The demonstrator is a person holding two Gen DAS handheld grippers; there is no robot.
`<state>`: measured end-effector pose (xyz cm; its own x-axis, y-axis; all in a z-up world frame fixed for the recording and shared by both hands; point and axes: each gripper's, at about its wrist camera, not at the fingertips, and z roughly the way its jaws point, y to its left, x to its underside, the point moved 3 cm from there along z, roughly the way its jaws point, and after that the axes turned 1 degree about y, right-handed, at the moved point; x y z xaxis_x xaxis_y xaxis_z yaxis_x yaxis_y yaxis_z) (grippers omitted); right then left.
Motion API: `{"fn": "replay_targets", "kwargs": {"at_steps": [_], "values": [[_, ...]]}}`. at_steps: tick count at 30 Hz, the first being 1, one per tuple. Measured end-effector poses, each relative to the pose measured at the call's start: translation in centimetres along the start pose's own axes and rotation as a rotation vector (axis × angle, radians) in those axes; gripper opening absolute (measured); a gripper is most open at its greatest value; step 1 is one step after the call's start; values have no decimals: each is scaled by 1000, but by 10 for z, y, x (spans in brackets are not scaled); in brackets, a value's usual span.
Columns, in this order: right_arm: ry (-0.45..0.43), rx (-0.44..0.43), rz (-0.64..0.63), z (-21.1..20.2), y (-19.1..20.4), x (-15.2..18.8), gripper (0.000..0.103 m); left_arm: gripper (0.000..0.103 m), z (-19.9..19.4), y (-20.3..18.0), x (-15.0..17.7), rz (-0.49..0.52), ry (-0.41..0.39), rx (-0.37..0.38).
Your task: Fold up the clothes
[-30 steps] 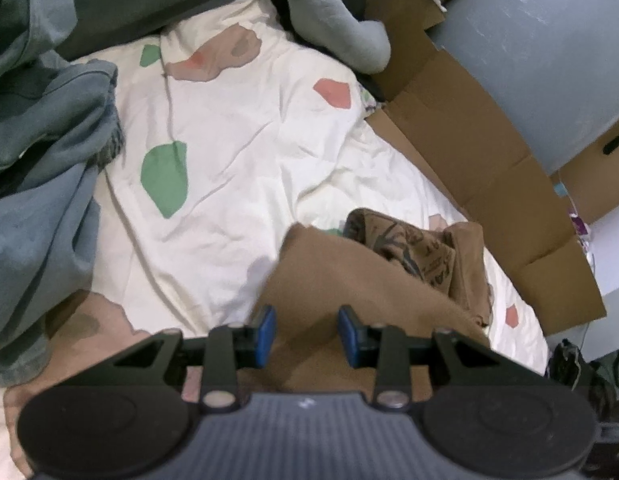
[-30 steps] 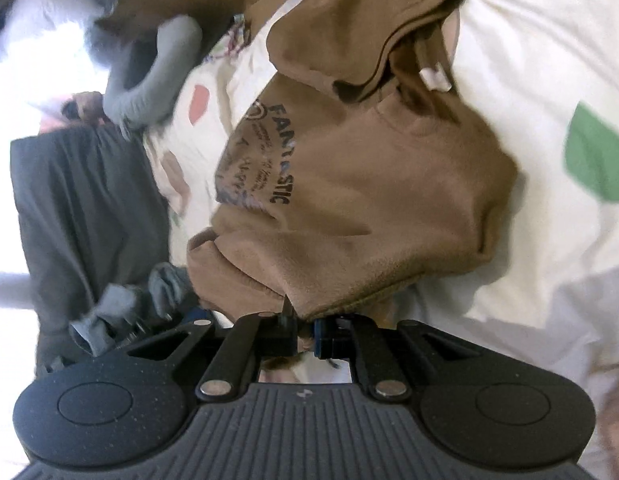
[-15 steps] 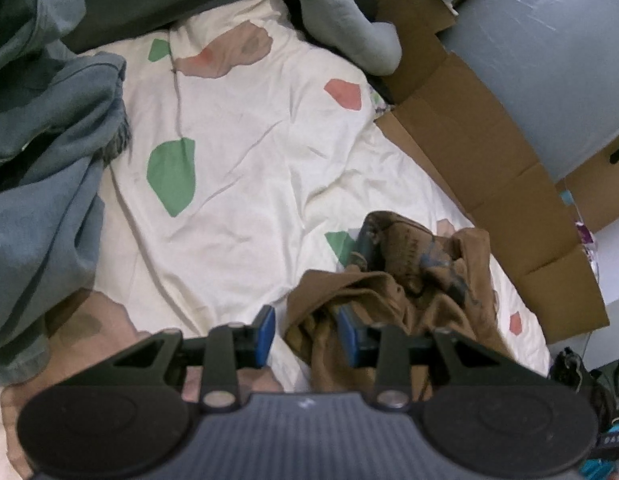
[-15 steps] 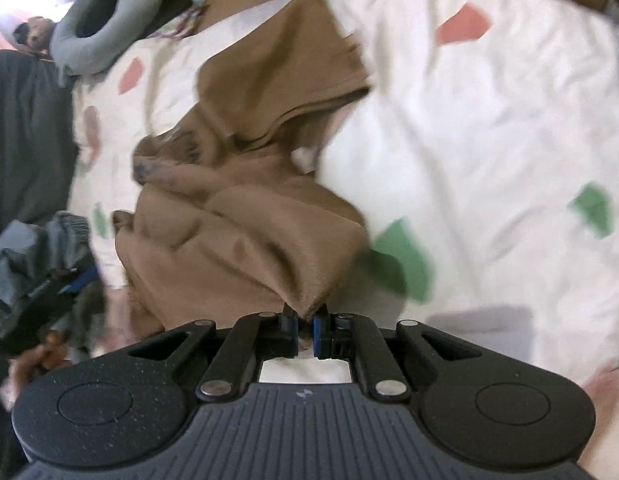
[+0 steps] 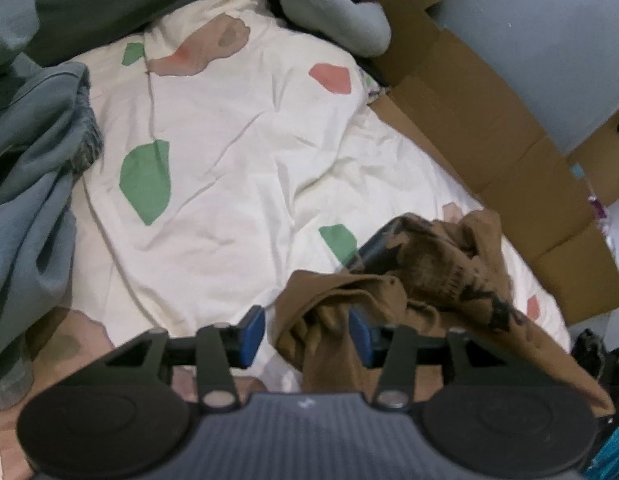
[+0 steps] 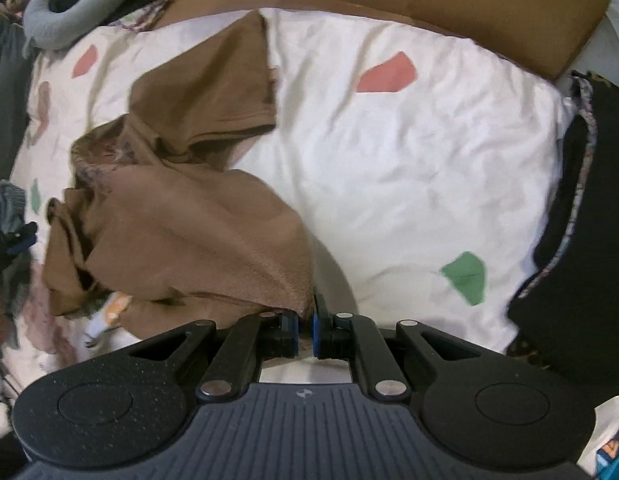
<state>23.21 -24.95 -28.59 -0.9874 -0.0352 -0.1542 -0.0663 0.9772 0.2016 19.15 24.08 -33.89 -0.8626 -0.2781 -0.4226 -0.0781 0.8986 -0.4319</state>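
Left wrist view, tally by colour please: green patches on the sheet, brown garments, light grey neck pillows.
green patches: 3
brown shirt: 1
grey neck pillow: 1
Total: 5

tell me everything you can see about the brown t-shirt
The brown t-shirt is soft knit with dark printed lettering, crumpled rather than folded. One short sleeve lies spread flat on the white patterned bedsheet. The right claw is shut on an edge. In the left wrist view a bunched part sits between the opening jaws of the left claw.
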Motion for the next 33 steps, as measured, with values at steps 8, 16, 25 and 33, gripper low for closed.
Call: {"fn": "replay_targets", "kwargs": {"at_steps": [8,16,25,33], "values": [[-79,66,48,1,-50,-5,4,62,19,-29,-1,141,41,-10],[-125,131,54,-3,-85,-17,4,69,31,-45,-9,201,33,-15],[-211,156,110,19,-121,0,4,73,73,-59,4,242,140,-31],[-304,95,80,37,-122,13,4,74,92,-72,30,331,237,-60]]}}
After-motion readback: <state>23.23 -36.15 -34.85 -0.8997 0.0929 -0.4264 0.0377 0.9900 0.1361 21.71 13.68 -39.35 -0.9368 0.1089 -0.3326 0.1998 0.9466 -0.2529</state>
